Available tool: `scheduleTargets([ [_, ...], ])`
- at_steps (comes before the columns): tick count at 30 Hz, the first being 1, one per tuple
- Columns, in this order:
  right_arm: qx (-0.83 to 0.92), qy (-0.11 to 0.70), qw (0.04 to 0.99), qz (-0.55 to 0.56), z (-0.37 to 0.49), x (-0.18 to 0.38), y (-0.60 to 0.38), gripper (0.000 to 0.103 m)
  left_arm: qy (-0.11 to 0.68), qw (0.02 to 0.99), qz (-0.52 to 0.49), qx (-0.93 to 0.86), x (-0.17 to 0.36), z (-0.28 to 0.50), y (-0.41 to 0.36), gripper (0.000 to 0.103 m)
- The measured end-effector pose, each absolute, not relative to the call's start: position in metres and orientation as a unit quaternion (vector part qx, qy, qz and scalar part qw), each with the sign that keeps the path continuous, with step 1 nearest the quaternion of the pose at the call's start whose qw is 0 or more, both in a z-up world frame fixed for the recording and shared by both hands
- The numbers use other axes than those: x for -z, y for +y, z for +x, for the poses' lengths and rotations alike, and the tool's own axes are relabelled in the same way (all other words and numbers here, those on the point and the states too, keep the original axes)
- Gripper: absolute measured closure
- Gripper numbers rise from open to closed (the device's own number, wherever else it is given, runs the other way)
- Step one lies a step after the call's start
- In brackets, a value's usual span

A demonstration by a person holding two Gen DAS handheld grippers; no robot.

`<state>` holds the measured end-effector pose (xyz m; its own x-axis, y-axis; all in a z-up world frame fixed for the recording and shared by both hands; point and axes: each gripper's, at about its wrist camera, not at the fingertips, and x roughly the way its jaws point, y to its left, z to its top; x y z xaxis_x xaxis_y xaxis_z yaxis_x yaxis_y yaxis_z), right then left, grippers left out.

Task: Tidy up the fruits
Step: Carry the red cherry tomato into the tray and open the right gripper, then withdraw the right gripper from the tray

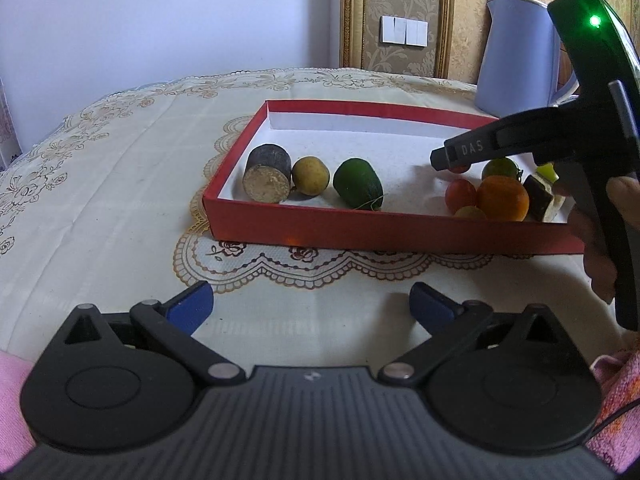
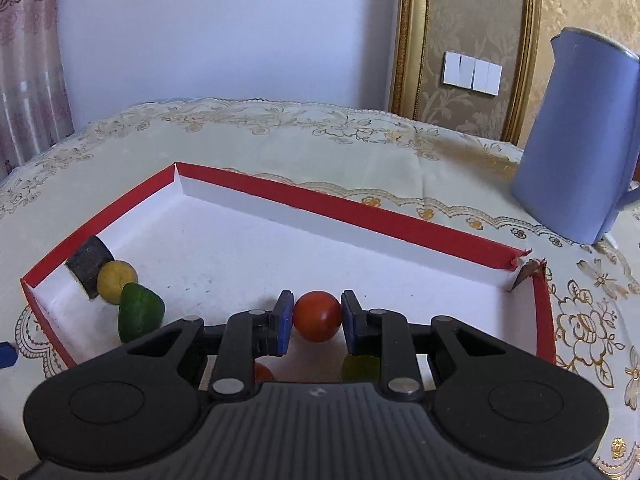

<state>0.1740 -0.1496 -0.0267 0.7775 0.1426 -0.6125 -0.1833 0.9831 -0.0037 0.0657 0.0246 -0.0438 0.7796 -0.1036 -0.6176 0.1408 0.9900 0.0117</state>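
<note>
A shallow red box (image 1: 360, 234) (image 2: 360, 208) with a white floor lies on the table. At its left end a dark sugarcane piece (image 1: 267, 173) (image 2: 90, 266), a yellow fruit (image 1: 311, 176) (image 2: 116, 280) and a green fruit (image 1: 357, 184) (image 2: 140, 312) stand in a row. At its right end lie a red tomato (image 1: 460, 195), an orange (image 1: 502, 198), a dark wedge (image 1: 541, 198) and other small fruits. My right gripper (image 2: 317, 318) (image 1: 450, 160) is shut on a red tomato (image 2: 318, 316) above the box floor. My left gripper (image 1: 312, 306) hangs open in front of the box, holding nothing.
A blue kettle (image 1: 516, 56) (image 2: 580, 140) stands behind the box's right end. An embroidered cream cloth (image 1: 100, 200) covers the table. The box's far right corner (image 2: 520, 264) is torn. A person's hand (image 1: 616, 216) holds the right gripper.
</note>
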Motion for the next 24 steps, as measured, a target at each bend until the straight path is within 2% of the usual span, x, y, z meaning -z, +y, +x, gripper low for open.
scheduleTargets([
  [5,-0.075,0.319,0.943,-0.057,0.174,0.029,-0.143,0.077,0.326,0.943,0.028,0.065,0.044,0.066,0.025,0.0],
  [9,-0.075,0.308,0.948,-0.031,0.162,0.018,-0.15,0.074,0.326,0.943,0.029,0.065,0.044,0.066,0.025,0.0],
  [10,-0.066,0.298,0.952,-0.025,0.154,0.013,-0.153,0.065,0.326,0.943,0.029,0.065,0.044,0.066,0.025,0.0],
  [11,-0.062,0.289,0.955,-0.018,0.145,0.008,-0.156,0.05,0.326,0.943,0.029,0.065,0.044,0.066,0.024,0.0],
  [12,-0.064,0.282,0.957,-0.009,0.136,0.004,-0.159,0.04,0.326,0.943,0.029,0.065,0.044,0.066,0.024,0.0],
  [13,-0.063,0.276,0.959,0.004,0.123,0.0,-0.163,0.026,0.326,0.943,0.029,0.065,0.044,0.066,0.024,0.0],
  [14,-0.059,0.271,0.961,0.011,0.112,-0.003,-0.166,0.023,0.328,0.942,0.029,0.063,0.043,0.066,0.024,0.0],
  [24,0.001,0.234,0.972,0.031,0.014,0.001,-0.2,0.02,0.309,0.95,0.0,0.053,0.019,0.031,0.01,0.0],
])
